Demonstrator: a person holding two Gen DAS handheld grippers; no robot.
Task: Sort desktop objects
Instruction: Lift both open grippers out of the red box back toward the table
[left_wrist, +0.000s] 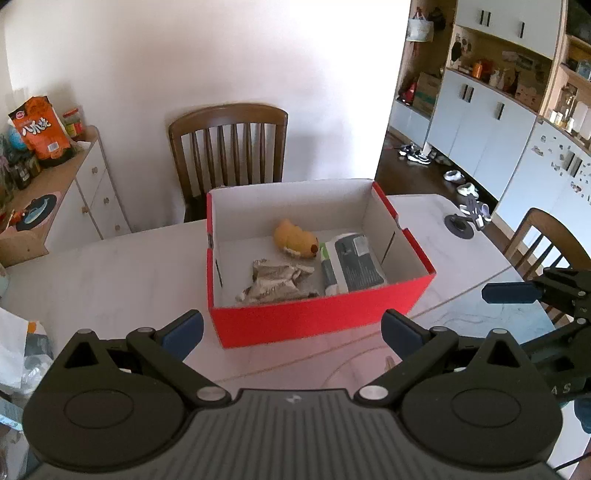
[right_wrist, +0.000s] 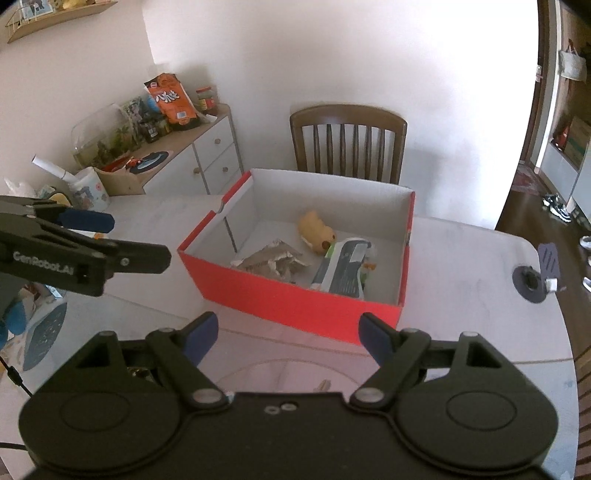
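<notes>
Both tools (left_wrist: 291, 328) (right_wrist: 288, 332) spread empty above pale marble table (left_wrist: 110, 273), red box (left_wrist: 317, 317), wooden chair (left_wrist: 229, 147) beyond.

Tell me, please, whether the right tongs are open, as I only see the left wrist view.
Observer: Yes, the right tongs stand wide open with nothing between them, just short of the red box.
Operator: Thank you. Is anything on the sideboard to the left of the orange bag?
Observer: A glass fish bowl with plants inside stands there.
Operator: And is there anything above it?
Observer: A wall shelf hangs higher up, near the corner.
</notes>
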